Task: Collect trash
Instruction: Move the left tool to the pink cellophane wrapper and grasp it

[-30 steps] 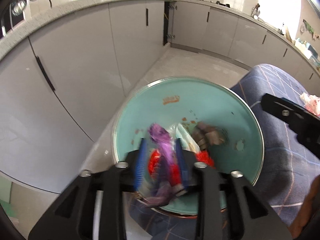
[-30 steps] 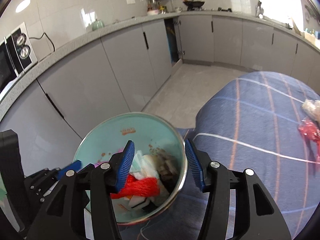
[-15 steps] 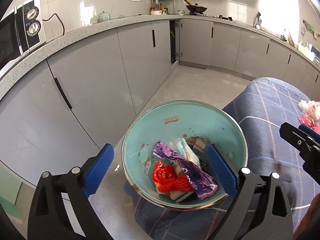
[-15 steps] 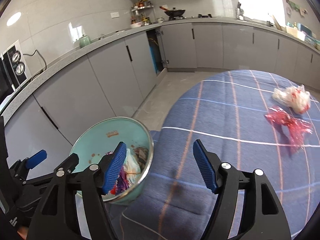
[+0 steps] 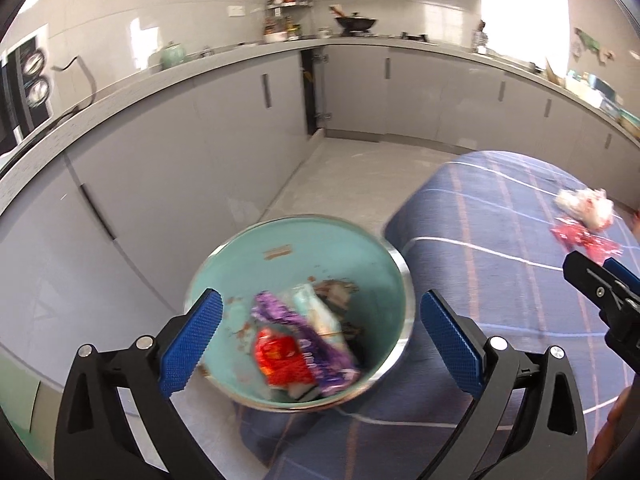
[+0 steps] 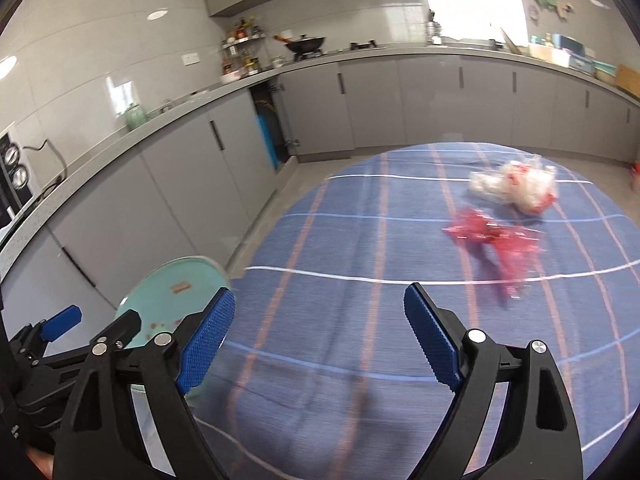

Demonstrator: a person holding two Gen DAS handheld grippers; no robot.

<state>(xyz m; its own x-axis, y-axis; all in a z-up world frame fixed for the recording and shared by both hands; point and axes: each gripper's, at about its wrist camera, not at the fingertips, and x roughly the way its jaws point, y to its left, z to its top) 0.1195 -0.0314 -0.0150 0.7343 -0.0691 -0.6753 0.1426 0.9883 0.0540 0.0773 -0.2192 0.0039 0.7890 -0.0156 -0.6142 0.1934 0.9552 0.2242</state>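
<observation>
My right claw [image 6: 316, 336] is wide and empty. The red wrapper [image 6: 494, 242] lies ahead and right of it, long axis slanting right, well apart. My left claw [image 5: 318, 338], also wide, hangs over the bowl [image 5: 304, 256].

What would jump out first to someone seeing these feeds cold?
Likely the teal bowl at the table's left edge, holding a red wrapper, a purple wrapper and other scraps, framed by the open left gripper. Next, the loose trash on the blue cloth: a red wrapper and a white bag far right, ahead of the open right gripper.
</observation>
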